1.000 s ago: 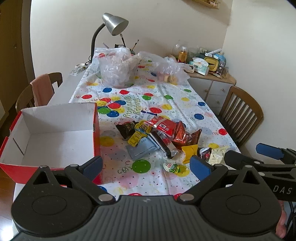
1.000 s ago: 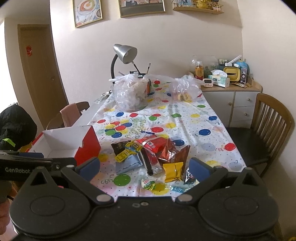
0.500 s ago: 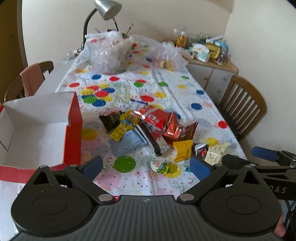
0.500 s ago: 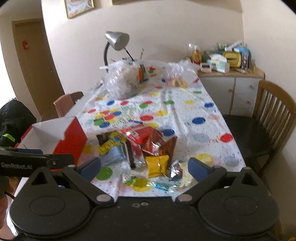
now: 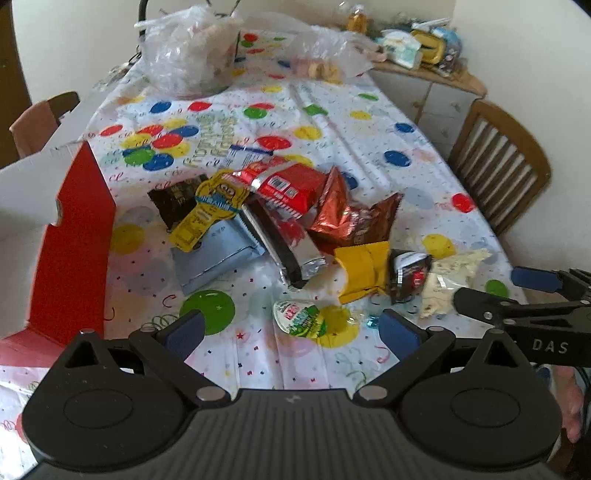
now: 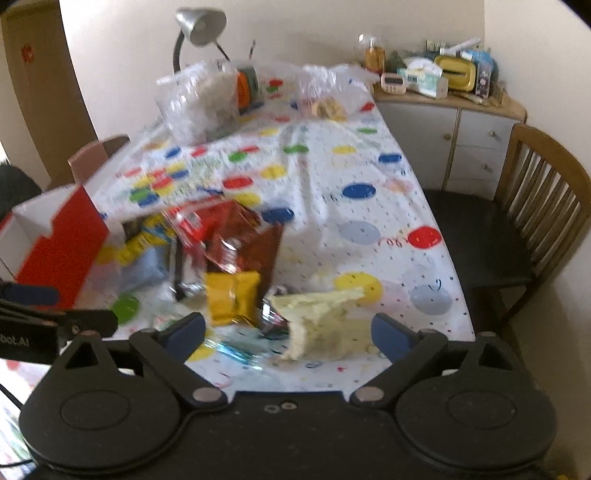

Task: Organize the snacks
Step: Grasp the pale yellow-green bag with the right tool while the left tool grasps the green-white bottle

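A pile of snack packets lies on the dotted tablecloth (image 5: pixel 369 122): a red packet (image 5: pixel 284 182), a copper bag (image 5: pixel 351 218), a yellow packet (image 5: pixel 364 267), a pale blue pack (image 5: pixel 214 254), a round green-lidded cup (image 5: pixel 299 317) and a cream packet (image 5: pixel 448 284). A red box (image 5: pixel 74 240) with white inside stands open at the left. My left gripper (image 5: pixel 291 330) is open and empty, just before the green-lidded cup. My right gripper (image 6: pixel 288 334) is open and empty, with the cream packet (image 6: pixel 321 321) between its fingers' line; it also shows at the right of the left wrist view (image 5: pixel 495 295).
Two clear plastic bags (image 5: pixel 188 51) and a desk lamp (image 6: pixel 195 29) stand at the table's far end. A wooden chair (image 6: pixel 532 206) is at the right side, another chair (image 5: pixel 40 118) at the left. A cluttered sideboard (image 6: pixel 443 99) stands behind.
Both grippers have moved forward and down toward the snack pile; the snacks look larger. The right gripper has come close over the cream packet. Both stay open.
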Available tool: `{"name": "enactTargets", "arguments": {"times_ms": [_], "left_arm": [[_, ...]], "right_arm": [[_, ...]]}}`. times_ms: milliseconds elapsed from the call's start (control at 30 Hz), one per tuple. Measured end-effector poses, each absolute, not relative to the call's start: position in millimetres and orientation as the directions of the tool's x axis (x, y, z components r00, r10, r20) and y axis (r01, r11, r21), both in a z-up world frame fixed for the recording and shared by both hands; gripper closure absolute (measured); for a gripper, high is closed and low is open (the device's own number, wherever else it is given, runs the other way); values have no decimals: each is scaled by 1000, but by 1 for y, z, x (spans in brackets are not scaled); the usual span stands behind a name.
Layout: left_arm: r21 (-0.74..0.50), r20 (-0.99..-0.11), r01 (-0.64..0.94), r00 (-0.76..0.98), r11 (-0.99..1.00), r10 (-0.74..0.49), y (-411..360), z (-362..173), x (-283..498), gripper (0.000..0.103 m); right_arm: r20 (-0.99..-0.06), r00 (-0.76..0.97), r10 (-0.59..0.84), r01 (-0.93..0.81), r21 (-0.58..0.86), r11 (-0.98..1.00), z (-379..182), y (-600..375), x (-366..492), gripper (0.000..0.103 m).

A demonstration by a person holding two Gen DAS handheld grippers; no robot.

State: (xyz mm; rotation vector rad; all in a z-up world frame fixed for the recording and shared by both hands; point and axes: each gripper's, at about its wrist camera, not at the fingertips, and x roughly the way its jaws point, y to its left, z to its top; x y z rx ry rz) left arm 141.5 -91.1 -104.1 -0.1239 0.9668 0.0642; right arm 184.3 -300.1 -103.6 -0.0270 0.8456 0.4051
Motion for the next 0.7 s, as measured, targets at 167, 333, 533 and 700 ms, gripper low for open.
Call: {"name": "enactTargets", "arguments": {"times_ms": [167,333,533,700], "left_arm": [[-57,-848,-126,529,990,18,-93,-128,160,3],[-67,-866,-143,500,987,13,-90,-145,171,7],[-91,-899,-153,438,984,-16,-87,-159,186,26],[-110,-911,-154,410,982,-38,-87,-165,191,47]], "right_arm": [[-762,560,325,-366,125,922,-124,-305,204,14],[-788,526,321,-389,113,914,-141,-304,216,24],[-799,497,339,-415,124,901,-148,-303,222,30],[-801,485,351,-432,129,893,-150,-301,225,34]]}}
